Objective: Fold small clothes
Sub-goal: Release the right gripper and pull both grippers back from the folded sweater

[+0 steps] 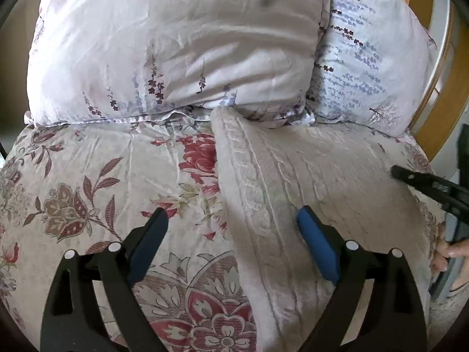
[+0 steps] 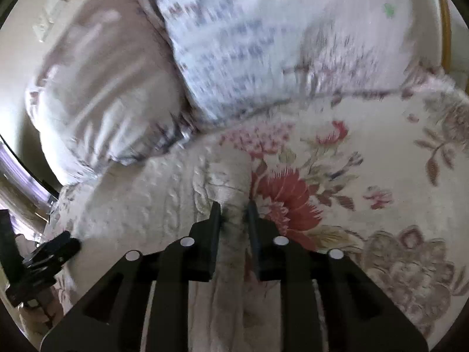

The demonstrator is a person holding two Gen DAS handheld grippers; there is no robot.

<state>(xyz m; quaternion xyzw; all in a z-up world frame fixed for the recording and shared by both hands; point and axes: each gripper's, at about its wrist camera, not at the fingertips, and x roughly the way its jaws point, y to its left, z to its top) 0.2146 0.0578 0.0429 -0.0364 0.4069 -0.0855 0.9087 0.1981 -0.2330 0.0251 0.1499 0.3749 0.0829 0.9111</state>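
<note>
Cream cable-knit garment (image 1: 307, 182) lies folded on the floral bedspread (image 1: 88, 176), below pillows (image 1: 176, 44).

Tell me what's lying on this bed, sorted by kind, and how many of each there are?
Pillows: 2, a pale pink-lilac pillow and a white-blue lavender pillow
Knitted cream garment: 1
Flowered bedspread: 1
Hand-held grippers: 2, left gripper and right gripper
Total: 6

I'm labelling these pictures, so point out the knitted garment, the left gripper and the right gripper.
knitted garment (image 1: 307, 176): left wrist view, on its flat cable-knit middle.
left gripper (image 1: 233, 220): left wrist view, midway between its open fingers.
right gripper (image 2: 233, 209): right wrist view, midway between fingers pinching a garment fold.
</note>
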